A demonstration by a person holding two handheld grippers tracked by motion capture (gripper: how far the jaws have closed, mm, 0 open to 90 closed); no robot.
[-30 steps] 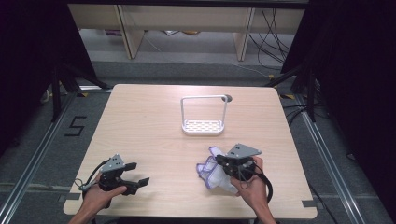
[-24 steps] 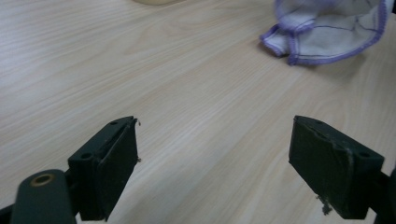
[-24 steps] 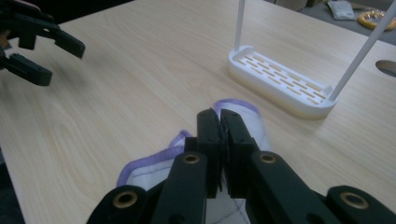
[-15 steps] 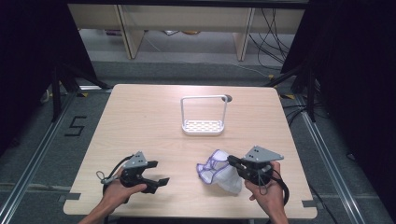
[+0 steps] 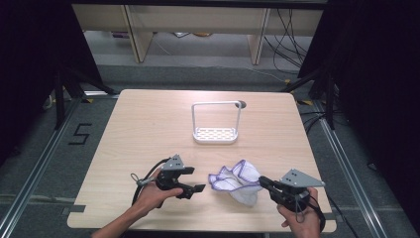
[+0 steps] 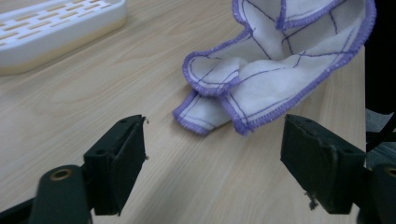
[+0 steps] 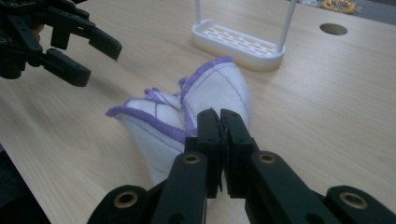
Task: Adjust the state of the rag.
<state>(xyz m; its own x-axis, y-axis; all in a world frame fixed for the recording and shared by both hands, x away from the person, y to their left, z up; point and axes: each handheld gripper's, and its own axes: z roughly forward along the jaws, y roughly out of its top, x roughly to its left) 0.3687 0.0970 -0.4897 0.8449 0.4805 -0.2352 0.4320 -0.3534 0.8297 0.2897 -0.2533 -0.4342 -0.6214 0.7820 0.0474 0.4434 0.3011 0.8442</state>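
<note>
While my right claw (image 5: 265, 182) is pinching the cloth (image 5: 236, 180) at lower centre of the worktop (image 5: 148, 124), I am bringing the left claw (image 5: 197, 188), wide but narrowing, toward its free corner rightward.

A black "5" is marked on the floor (image 5: 79, 134).

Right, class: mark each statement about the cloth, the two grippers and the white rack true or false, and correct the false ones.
1. The right gripper is shut on the cloth. True.
2. The left gripper already holds the cloth. False: its fingers stand open, short of the cloth.
3. The white rack holds the cloth. False: the rack has nothing in it; the cloth is nearer the person.
4. The cloth is white with purple edging. True.
</note>
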